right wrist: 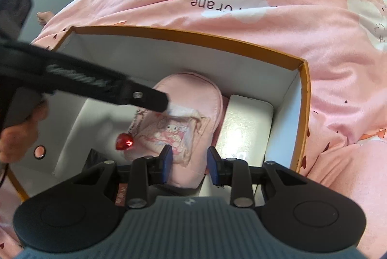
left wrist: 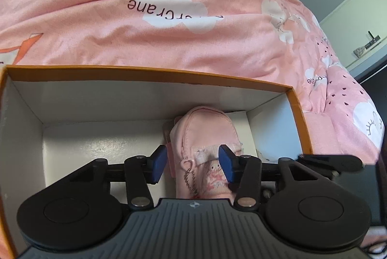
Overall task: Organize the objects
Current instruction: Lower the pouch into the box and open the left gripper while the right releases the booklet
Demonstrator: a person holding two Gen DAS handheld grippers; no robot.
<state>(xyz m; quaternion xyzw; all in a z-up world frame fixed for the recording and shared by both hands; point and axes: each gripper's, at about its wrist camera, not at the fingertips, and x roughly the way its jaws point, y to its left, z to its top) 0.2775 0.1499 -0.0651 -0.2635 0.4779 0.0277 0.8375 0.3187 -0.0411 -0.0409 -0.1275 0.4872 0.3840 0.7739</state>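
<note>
Left claw (left wrist: 193,163): jaws parted, one blue pad on each side of the pink pouch (left wrist: 203,152); neither pad appears to press the fabric, so this reads as a released grip.
Right claw (right wrist: 189,165): jaws partly closed, straddling the near end of the pouch (right wrist: 183,128); the left pad lies against the fabric, while contact on the right side cannot be confirmed.
Pouch: directly beneath and ahead of both claws, lying on the floor of the box (left wrist: 145,73), long axis pointing away from the claws; cartoon print facing up.
Charm: red heart (right wrist: 124,141) on a bead chain, left of the right claw, resting beside the pouch.
White block (right wrist: 249,113): ahead and right of the right claw, just beside the pouch, inside the box.
Box: orange-rimmed, white-lined, open-topped; its walls enclose both claw tips.
Bedding: pink printed quilt (left wrist: 169,17), beyond and around the box.
Left hand (right wrist: 17,133): seen far left of the right claw, wrapped around the handle of the other tool, which slants down into the box.
Pose: both claws pitched steeply downward into the box, close together over the pouch.
Progress: pouch appears already placed; remaining, by judgement, are withdrawal of both claws and any items outside the box, none of which is visible.
</note>
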